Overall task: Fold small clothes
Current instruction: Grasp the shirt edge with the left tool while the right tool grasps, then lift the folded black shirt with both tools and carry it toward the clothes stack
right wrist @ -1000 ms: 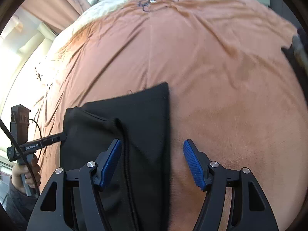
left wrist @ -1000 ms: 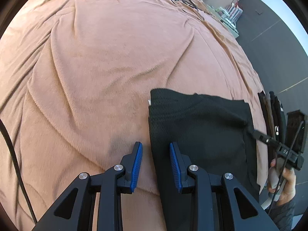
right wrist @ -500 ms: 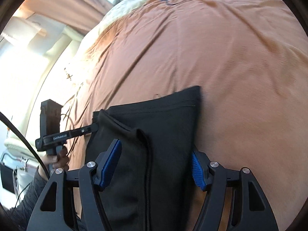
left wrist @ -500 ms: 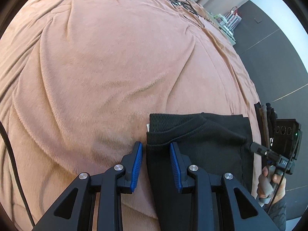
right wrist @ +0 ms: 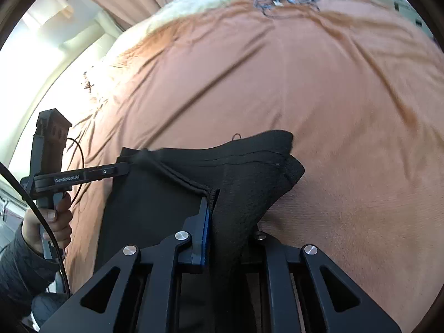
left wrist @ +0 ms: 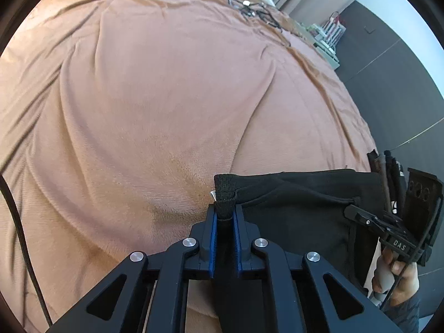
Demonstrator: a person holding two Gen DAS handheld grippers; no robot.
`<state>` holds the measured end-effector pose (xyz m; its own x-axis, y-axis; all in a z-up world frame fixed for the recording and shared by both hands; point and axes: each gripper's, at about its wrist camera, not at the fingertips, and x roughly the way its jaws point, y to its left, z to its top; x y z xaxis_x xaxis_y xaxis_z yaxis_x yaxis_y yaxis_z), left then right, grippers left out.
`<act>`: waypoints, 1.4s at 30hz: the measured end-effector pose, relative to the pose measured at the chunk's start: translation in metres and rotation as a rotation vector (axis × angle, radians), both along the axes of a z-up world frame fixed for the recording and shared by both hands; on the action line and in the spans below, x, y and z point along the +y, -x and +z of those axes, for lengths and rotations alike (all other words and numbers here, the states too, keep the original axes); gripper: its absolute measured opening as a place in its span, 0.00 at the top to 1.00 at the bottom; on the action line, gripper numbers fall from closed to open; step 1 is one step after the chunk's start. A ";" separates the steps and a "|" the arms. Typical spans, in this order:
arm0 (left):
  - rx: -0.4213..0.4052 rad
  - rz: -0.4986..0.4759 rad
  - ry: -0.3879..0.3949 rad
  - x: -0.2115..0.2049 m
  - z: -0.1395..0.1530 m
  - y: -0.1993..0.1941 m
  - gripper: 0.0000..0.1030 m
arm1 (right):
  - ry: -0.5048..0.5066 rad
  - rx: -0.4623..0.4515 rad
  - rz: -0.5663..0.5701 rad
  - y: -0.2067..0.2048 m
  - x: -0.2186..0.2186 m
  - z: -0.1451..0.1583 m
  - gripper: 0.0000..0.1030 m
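Garment (left wrist: pixel 299 211): black knit, partly folded, lying at the near edge of the blanket (left wrist: pixel 155 105). Each of its two near corners sits in a gripper.

Left gripper (left wrist: pixel 224 216): jaws closing, blue pads pressing a bunched ribbed corner between them. Grip looks firm; fabric stands up in a small peak above the pads.

Right gripper (right wrist: pixel 212 208): jaws closing on the opposite corner. One blue pad is visible against the hem; the other is hidden under draped cloth. Fabric is pinched and pulled up into a ridge.

Each view shows the other gripper at the garment's far side, a hand (right wrist: pixel 52 222) on its handle.

Step, as judged: grasp phase of a fold, both near corners taken, cloth not yet carried over.

Next move calls for: lifting both corners together, keeping the edge between them taut, carrying it toward the far edge and laying it flush. Uneven lift would skew the fold.

Outward: cables (left wrist: pixel 258 14) at the blanket's far end, well apart; dark floor (left wrist: pixel 388 83) beyond the bed.
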<state>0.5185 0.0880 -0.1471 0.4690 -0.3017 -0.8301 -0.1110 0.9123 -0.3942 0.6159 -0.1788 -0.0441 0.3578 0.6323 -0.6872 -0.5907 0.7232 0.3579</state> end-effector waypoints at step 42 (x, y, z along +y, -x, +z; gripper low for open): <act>-0.474 -0.138 -0.104 -0.120 0.293 0.248 0.91 | -0.090 -0.478 -0.129 0.391 -0.156 0.200 0.91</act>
